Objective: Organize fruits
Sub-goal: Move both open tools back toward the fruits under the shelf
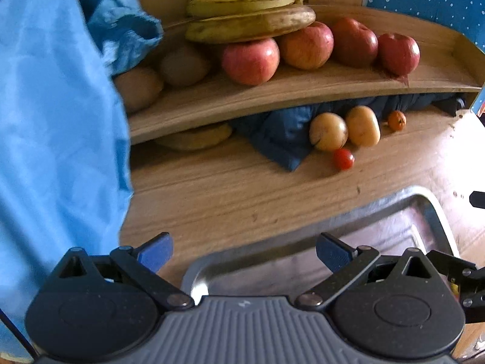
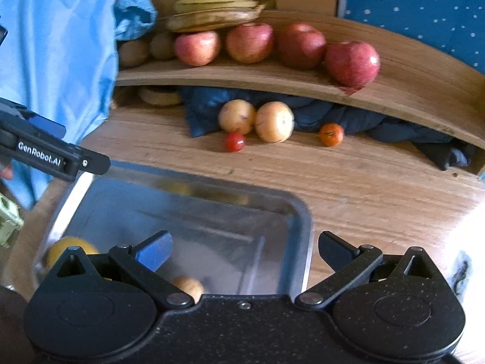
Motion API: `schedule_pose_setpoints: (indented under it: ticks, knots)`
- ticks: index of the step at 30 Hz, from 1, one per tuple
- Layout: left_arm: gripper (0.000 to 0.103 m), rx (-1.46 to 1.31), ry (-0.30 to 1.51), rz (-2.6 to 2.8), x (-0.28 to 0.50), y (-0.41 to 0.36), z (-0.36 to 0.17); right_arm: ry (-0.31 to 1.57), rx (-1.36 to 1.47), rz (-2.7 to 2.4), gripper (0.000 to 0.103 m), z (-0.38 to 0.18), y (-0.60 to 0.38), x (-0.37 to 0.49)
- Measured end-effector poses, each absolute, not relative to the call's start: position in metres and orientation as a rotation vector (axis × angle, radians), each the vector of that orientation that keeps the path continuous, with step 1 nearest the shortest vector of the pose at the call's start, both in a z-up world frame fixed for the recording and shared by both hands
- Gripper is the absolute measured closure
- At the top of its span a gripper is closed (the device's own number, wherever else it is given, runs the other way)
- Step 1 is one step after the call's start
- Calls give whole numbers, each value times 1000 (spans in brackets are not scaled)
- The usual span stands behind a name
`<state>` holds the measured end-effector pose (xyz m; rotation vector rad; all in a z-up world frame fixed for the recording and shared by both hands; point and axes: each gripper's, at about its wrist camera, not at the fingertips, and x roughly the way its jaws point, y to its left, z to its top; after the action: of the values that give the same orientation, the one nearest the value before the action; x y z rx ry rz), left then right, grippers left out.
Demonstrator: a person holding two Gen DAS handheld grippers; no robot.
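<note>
Both grippers are held above the metal tray (image 2: 298,212) with nothing gripped; the left gripper (image 1: 244,251) is spread wide, blue pads well apart, empty; the right gripper (image 2: 245,250) likewise wide open and empty. Step judged as between picks: some fruit is already in the tray, a yellow fruit (image 2: 65,247) at 9 o'clock in the right wrist view and a small tan fruit (image 2: 189,285) low at 6 o'clock, partly hidden by the gripper body; the rest is yet to be collected. Loose fruit is seen on the wooden table (image 2: 348,188) beyond the tray, toward 12 o'clock: two pale yellow fruits (image 2: 256,119) touching each other and resting against a dark blue cloth (image 2: 333,115); a small red tomato (image 2: 234,142) just in front of them; a small orange fruit (image 2: 331,134) apart at 1 o'clock. On the shelf (image 2: 303,86) above, four red apples (image 2: 272,44) are lined up, bananas (image 2: 216,9) stacked over the leftmost ones, brown round fruits (image 2: 162,45) at 10 o'clock beside a light blue fabric (image 2: 60,45). Next move, as a judgement: one gripper is to be advanced toward 12 o'clock and lowered over a table fruit; the tomato is nearest but small and round, so a centred, gentle close is called for or it may roll; the pale pair sit in contact, so a finger would have to be worked between them or the outer side taken.
</note>
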<state>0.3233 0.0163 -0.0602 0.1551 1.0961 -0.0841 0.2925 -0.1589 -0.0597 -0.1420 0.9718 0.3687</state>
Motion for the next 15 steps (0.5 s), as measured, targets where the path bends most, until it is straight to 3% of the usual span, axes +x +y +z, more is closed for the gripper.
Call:
schedule_pose_setpoints:
  ticks: [15]
  knots:
    - [1, 157, 1097, -236, 370, -37, -84, 908, -233, 209, 1, -71, -182, 353]
